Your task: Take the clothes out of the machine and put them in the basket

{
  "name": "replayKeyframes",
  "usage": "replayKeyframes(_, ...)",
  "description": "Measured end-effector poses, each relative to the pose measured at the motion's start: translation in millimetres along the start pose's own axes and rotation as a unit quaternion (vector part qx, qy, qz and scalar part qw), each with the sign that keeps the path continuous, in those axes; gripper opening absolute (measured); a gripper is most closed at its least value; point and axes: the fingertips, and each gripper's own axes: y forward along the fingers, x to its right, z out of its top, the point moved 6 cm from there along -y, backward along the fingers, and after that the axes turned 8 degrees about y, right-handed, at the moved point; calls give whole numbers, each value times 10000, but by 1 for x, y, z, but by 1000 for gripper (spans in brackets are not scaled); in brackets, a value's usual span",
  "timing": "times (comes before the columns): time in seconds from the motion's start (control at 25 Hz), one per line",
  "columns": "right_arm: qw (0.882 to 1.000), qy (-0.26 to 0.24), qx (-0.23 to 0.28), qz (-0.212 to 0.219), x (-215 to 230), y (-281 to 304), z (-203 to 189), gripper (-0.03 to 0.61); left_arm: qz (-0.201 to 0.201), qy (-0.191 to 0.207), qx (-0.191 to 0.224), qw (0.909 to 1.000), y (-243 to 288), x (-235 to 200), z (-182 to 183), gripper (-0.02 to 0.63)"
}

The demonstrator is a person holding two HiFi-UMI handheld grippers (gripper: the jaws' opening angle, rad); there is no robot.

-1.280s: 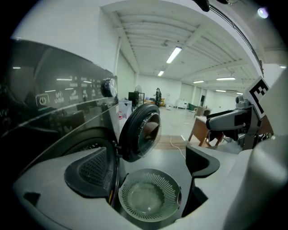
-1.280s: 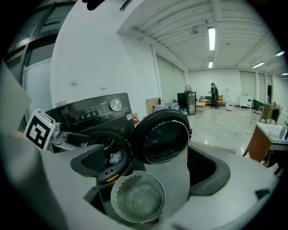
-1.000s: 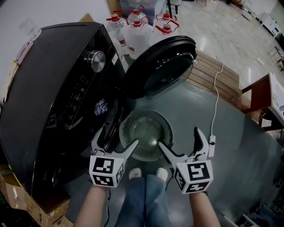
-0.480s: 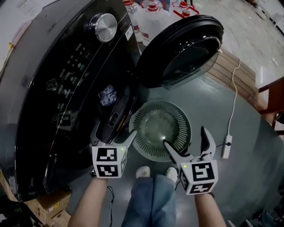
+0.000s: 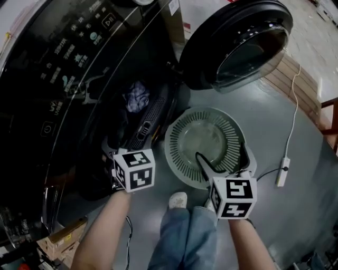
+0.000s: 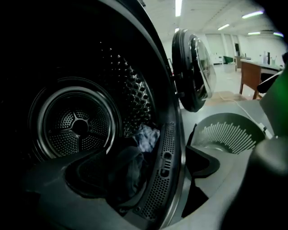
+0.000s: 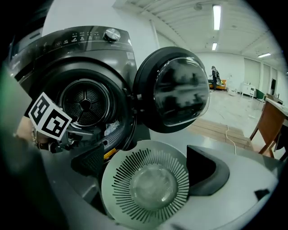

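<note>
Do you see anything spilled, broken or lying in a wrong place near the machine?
Nothing stands out. The door is wide open, the clothes lie inside the drum near its front lip, and the basket stands upright and empty on the floor. No garment shows on the floor.

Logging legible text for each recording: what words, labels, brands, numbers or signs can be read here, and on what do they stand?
Nothing here is legible.
Panel: white icons and small print, too blurred to read.
Sticker beside the panel: too small to read.
Left cube and right cube: black-and-white square patterns only, no letters or numbers.
</note>
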Motion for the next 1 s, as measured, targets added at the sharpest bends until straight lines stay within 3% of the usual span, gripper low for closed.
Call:
replayKeyframes(0.2,9997,-167,-161,106,-12,30,-24,560,449,111,-355,9983,47,-7,-22,549)
replayKeyframes(0.44,9991,-176,-330,176,-22,41,-39,560,1281,261,-946,9869,73,-42,-41,549)
replayKeyframes(0.64,9991,-119,-345,212,-25,48,-44,560,1011,407,-1344,9849,97,-40,-60,549)
replayKeyframes(0.8,9991,-90,-344,246,-26,52,-47,558,742,136,-1640,9836,113,-40,-71,531)
replayKeyframes(0.84,9990,-77,-354,265,-27,52,-48,558,668,76,-1782,9817,115,-40,-75,506)
replayKeyframes(0.88,9989,-72,-369,291,-29,53,-49,558,597,20,-1907,9798,115,-40,-79,357)
replayKeyframes(0.92,9987,-76,-385,320,-30,52,-50,558,554,-21,-1967,9789,114,-38,-81,43)
replayKeyframes(1.0,9985,-81,-402,359,-30,51,-50,558,499,36,-1872,9810,108,-34,-79,41)
